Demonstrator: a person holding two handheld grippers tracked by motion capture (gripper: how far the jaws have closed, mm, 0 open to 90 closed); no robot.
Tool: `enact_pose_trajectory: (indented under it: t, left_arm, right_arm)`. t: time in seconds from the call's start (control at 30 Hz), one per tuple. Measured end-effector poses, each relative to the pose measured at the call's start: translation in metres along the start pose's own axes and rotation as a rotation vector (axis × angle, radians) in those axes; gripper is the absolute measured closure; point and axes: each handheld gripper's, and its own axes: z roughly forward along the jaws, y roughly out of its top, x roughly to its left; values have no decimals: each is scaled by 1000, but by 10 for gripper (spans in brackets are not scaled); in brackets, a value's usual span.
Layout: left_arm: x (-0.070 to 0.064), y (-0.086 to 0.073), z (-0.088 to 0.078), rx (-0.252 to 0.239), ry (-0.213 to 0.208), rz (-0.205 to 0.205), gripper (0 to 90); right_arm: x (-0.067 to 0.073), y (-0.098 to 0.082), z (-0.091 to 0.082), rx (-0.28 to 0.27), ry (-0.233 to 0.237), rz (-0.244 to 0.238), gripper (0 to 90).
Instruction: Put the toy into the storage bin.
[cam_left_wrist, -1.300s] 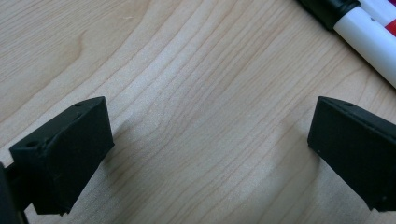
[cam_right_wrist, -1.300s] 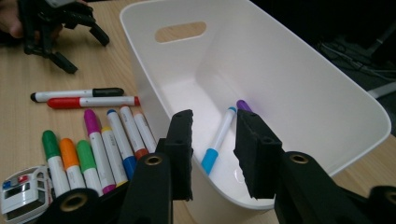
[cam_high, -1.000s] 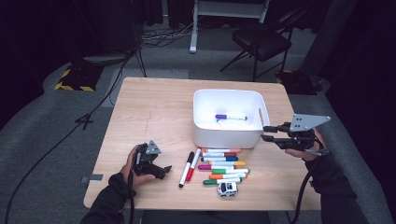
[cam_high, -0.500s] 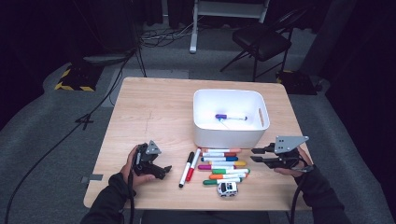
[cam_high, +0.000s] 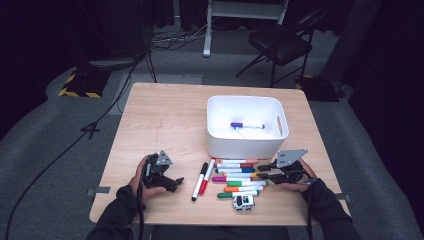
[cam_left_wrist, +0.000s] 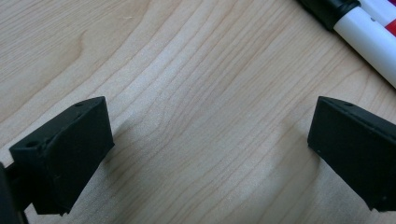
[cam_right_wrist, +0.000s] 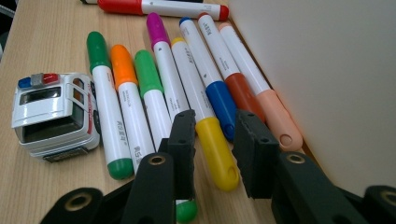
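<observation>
The right gripper (cam_right_wrist: 212, 140) straddles the yellow-capped marker (cam_right_wrist: 205, 126), its matte black jaws narrowly apart after closing; whether the pads press the smooth plastic barrel I cannot tell. The other round-capped markers (cam_right_wrist: 140, 107) lie in a tight row on both sides of the claw, and the white bin (cam_high: 245, 127) wall stands just beyond, leaving little room. A toy police car (cam_right_wrist: 53, 114) sits beside the row. The left gripper (cam_left_wrist: 205, 154) rests wide open over bare grained wooden table (cam_left_wrist: 187, 93), which its own view shows close up.
</observation>
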Motion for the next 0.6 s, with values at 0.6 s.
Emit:
enact_pose_trajectory:
  t: [0.6]
  left_arm:
    - [0, 0, 0, 0, -2, -2, 2]
  right_arm:
    - [-5, -9, 21, 44, 10, 20, 683]
